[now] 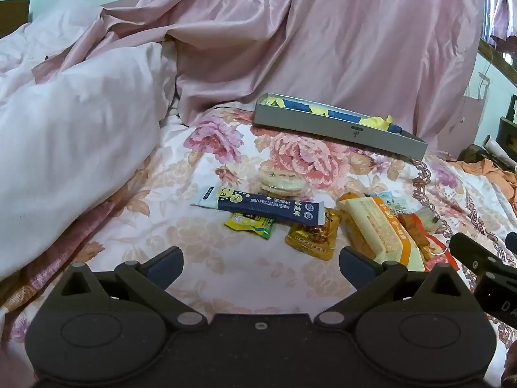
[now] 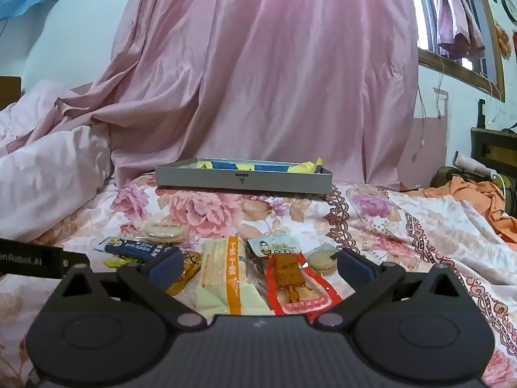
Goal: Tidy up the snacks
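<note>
Several snack packets lie on the floral bedsheet: a dark blue stick packet, a yellow-green packet, a gold packet, a cream-and-orange biscuit pack, a red packet with brown strips, and round wrapped cakes. A grey tray holding blue and yellow wrappers sits behind them. My left gripper is open and empty, just in front of the packets. My right gripper is open, low over the biscuit pack and red packet.
A white duvet is heaped at the left. A pink curtain hangs behind the tray. Orange cloth lies at the right bed edge. The right gripper's body shows at the right of the left wrist view.
</note>
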A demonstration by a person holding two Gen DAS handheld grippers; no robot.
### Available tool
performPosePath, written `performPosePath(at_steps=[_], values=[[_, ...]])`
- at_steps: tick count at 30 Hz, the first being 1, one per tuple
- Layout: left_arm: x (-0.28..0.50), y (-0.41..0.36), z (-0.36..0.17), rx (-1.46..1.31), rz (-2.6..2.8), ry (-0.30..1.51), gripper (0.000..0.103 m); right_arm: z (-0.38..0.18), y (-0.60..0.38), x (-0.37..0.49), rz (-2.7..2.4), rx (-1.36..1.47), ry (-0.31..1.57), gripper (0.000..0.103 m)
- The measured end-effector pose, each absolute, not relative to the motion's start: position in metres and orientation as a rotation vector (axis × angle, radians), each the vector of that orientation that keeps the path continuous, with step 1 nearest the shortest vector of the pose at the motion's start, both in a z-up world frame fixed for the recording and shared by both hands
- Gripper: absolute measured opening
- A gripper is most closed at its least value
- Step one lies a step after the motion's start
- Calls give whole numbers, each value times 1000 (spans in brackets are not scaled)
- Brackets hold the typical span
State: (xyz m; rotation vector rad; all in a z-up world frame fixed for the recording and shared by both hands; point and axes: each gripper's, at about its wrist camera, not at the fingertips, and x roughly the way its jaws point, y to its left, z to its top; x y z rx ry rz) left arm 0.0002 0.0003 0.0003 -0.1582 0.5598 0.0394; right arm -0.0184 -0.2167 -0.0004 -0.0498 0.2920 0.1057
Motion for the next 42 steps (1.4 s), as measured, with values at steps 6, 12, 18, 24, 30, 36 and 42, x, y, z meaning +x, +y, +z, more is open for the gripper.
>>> performPosePath(at_steps=[6,12,18,24,30,36,42], values=[[-1,-1,1,-158,39,558,102,0,-218,-19,109,-42,290,103],[0,-2,3,-161,37,558,102,0,-218,-19,109,-42,289,103],[0,-2,2,-162,38,556,102,0,-218,-19,108,-41,289,103],[0,-2,2,-163,37,556,102,-1,-220,-19,109,-38,284,103],[0,-2,2,-164,37,556,102,-1,-218,-19,110,-37,283,103],[0,-2,2,-165,37,556,102,-1,-218,-19,110,-36,282,103],[0,-1,2,-165,38,556,102,-1,-219,-19,110,-34,282,103]])
